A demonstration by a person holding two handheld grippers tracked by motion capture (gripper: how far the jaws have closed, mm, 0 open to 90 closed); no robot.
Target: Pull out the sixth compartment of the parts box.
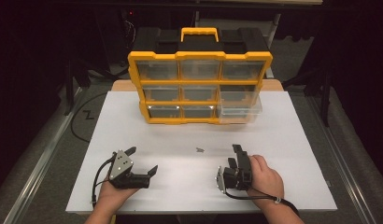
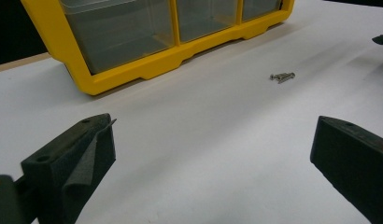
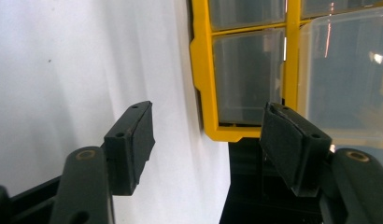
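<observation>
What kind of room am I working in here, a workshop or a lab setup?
Probably a lab-style recording bench, not a working shop: a bare white table in a dark room, a yellow parts organizer with clear drawers, and small screws lying loose on it.

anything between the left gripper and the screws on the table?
Nothing visible. The left gripper is open, and bare white table runs from its jaws to the screws. The yellow drawer organizer sits off to the side, clear of that line.
</observation>
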